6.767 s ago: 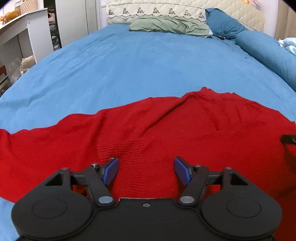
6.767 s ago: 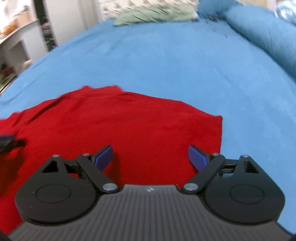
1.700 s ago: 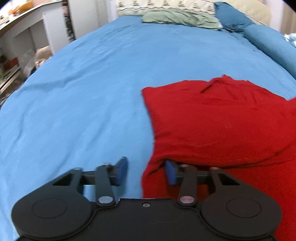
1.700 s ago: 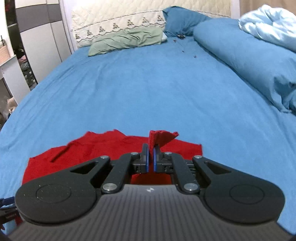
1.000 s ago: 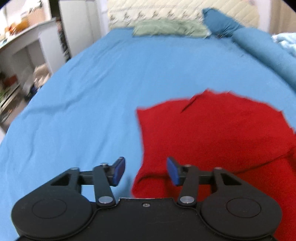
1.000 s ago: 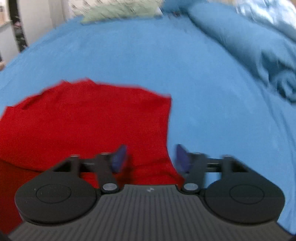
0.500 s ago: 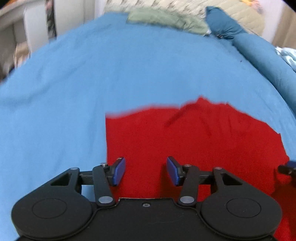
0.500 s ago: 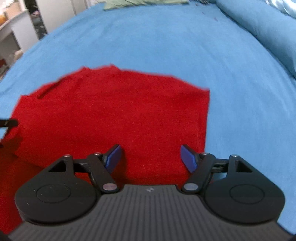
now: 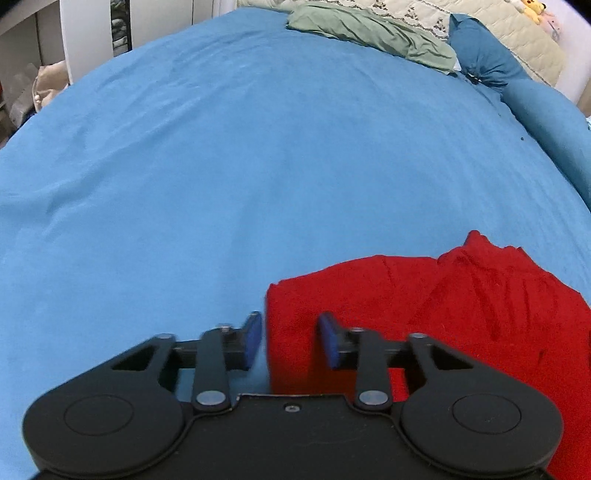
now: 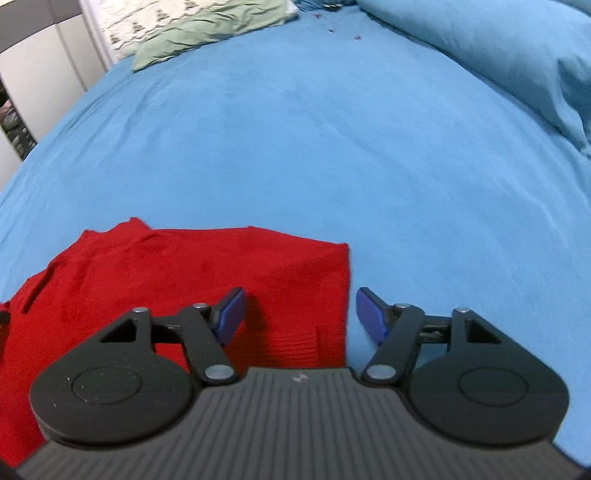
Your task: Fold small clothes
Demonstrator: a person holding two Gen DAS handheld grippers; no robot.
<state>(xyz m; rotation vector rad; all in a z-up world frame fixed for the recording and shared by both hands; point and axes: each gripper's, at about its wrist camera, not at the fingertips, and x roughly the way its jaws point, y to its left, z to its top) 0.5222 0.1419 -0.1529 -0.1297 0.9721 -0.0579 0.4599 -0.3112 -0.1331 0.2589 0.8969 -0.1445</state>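
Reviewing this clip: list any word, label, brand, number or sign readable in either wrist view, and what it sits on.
No readable text in either view.
Right gripper: a small pale mark on its ribbed housing, too small to read as a letter or logo.
Headboard: a stitched ornamental band, a pattern only, no lettering.
Red garment, blue bedsheet, green pillow: no tag or print visible.

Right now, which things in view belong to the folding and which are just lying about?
In the job:
- red garment, partly folded on the blue bedsheet
- left gripper, jaws closing astride its left edge
- right gripper, jaws closing astride its right edge

Lying about:
- green pillow
- dark blue pillow
- rolled blue duvet
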